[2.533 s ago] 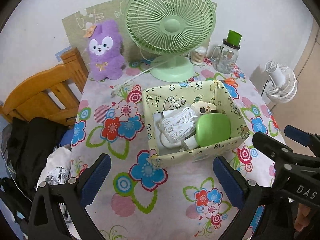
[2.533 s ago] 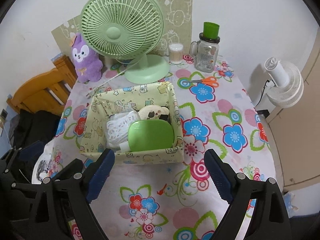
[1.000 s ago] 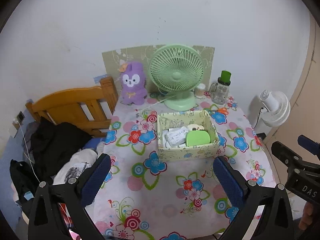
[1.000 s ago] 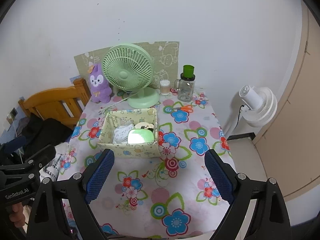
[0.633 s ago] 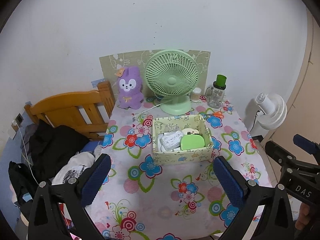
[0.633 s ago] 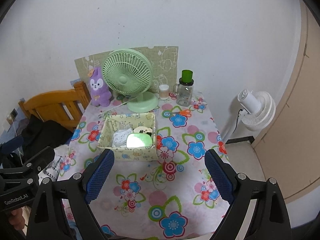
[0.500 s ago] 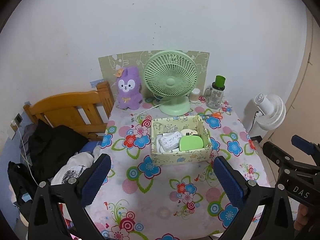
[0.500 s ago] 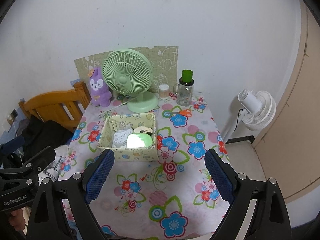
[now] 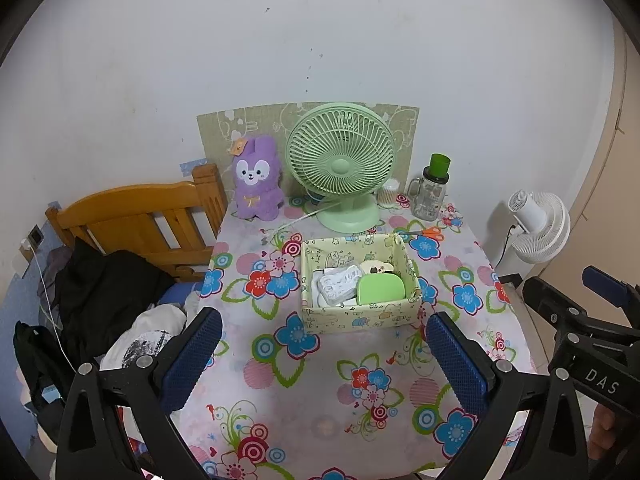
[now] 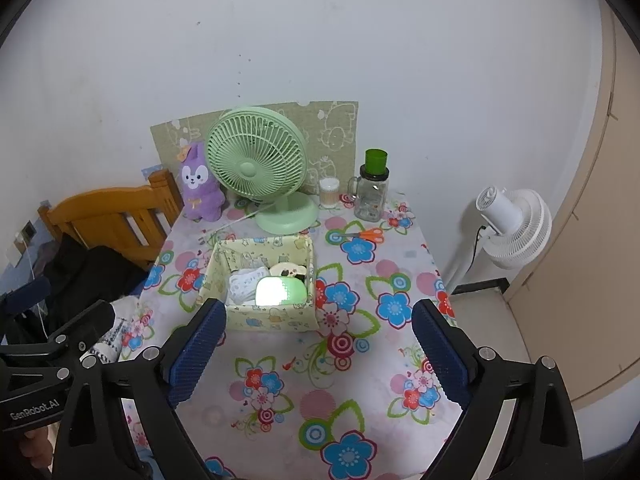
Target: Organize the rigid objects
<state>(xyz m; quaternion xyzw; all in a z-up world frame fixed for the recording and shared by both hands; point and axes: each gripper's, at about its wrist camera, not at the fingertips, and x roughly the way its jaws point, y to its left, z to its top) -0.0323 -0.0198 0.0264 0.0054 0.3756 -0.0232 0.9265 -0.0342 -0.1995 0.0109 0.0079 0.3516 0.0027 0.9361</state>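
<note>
A pale yellow patterned box [image 9: 360, 318] [image 10: 272, 316] stands mid-table on the flowered tablecloth [image 9: 320, 384] [image 10: 360, 360]. Inside lie a green case [image 9: 380, 288] [image 10: 280, 291], a white cable bundle [image 9: 336, 282] [image 10: 246, 282] and a cream round item [image 9: 376, 268] [image 10: 288, 269]. Orange scissors [image 9: 426, 233] [image 10: 366, 235] lie behind the box to the right. My left gripper [image 9: 324, 360] hangs open, high above the near table edge. My right gripper [image 10: 318, 356] is open too, at a similar height, holding nothing. The right gripper's body [image 9: 580, 344] shows at the left wrist view's right edge.
A green desk fan [image 9: 342, 164] [image 10: 258, 160], a purple plush [image 9: 256, 178] [image 10: 200, 184], a cotton-swab jar [image 10: 329, 192] and a glass jar with green lid [image 9: 432, 188] [image 10: 372, 188] line the back. A wooden headboard [image 9: 140, 216] and clothes lie left; a white floor fan [image 10: 516, 228] stands right.
Both grippers pulled back and up from close above the box, so the whole table shows. Over the last half second they barely moved. Both stayed open.
</note>
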